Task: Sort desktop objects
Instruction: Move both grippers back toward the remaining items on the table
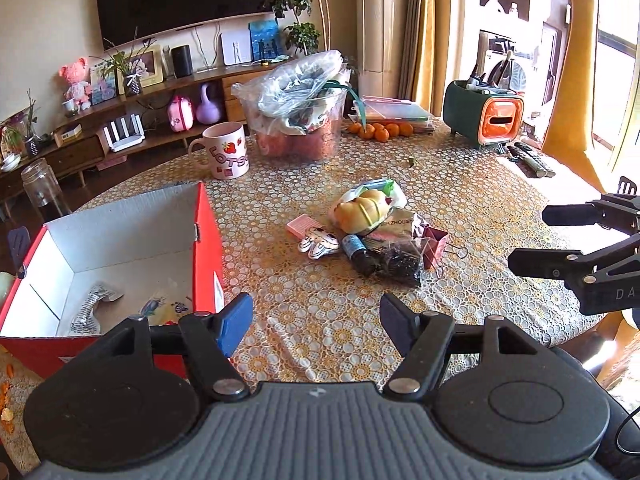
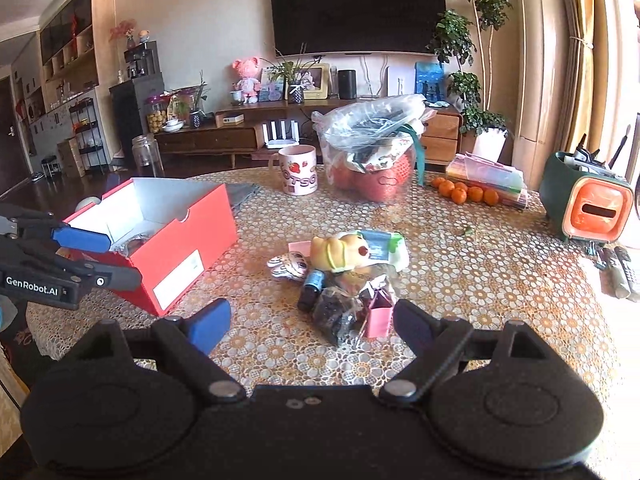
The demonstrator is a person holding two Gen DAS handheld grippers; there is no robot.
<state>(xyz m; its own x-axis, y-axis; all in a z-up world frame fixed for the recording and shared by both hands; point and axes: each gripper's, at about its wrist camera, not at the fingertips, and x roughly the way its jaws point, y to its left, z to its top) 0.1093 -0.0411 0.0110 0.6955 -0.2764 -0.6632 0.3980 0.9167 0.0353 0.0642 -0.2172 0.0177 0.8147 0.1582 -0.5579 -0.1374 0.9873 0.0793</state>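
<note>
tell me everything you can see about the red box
The red box is an open-topped cardboard carton, lidless, red outside and white inside, with a white label on one end. It sits upright on the patterned tablecloth, left of the clutter pile. A crumpled silvery packet and colourful printed items lie inside. Neither gripper touches it.

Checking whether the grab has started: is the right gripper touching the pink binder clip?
Apart. The right wrist view shows the right gripper open, with bare tablecloth between its fingertips and the pink binder clip.

One red box point(image 2: 168, 248); one mug point(image 2: 298, 176); six oranges point(image 2: 466, 192); two remotes point(image 2: 620, 272)
</note>
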